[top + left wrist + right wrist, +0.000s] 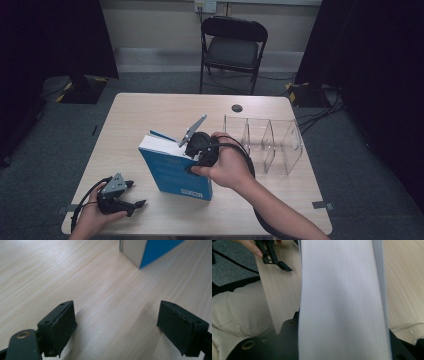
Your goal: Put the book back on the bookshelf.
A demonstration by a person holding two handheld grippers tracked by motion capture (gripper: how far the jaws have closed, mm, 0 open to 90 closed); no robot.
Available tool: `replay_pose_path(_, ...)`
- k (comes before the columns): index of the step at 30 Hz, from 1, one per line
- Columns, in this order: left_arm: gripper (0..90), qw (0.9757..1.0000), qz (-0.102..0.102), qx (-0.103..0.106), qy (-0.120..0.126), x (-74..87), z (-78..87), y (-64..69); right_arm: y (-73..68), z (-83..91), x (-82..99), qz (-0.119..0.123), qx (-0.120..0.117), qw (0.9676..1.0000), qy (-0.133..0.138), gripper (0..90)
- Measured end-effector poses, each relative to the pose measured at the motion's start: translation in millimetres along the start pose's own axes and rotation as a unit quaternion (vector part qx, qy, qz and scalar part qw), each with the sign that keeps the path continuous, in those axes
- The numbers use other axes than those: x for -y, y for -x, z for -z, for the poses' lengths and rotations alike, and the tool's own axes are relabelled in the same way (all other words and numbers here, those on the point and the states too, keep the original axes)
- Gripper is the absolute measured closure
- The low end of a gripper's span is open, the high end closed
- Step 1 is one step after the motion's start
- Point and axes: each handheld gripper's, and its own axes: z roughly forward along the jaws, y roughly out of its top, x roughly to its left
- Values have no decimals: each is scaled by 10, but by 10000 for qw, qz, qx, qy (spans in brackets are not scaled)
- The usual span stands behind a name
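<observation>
A thick book with a blue cover (175,172) stands upright and slightly tilted on the wooden table (150,110), near the middle. My right gripper (192,150) comes down on its top edge and is shut on the book. In the right gripper view the white page block (342,302) runs up between the black jaws of that gripper (342,345). My left gripper (136,194) lies at the table's front left, open with nothing in it, apart from the book. In the left gripper view its pads (116,322) stand wide over bare wood, with the book's corner (155,250) farther off.
A clear acrylic organiser (265,142) with upright dividers stands to the right of the book. A black folding chair (232,47) sits beyond the table's far edge. A dark round grommet (237,108) marks the far side. The person's light trouser leg (237,312) is below the table's front edge.
</observation>
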Motion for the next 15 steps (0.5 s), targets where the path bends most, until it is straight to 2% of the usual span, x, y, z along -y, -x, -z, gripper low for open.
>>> replay_pose_path(6,145,10000,-1,3,2,0,0,-2,79,108,51,-93,189,9998,-38,629)
replay_pose_path(11,145,10000,-9,-13,-58,-6,7,-3,160,230,135,-327,137,9993,133,629)
replay_pose_path(15,145,10000,-51,-21,-61,-8,8,-9,198,315,189,-429,168,9988,147,629)
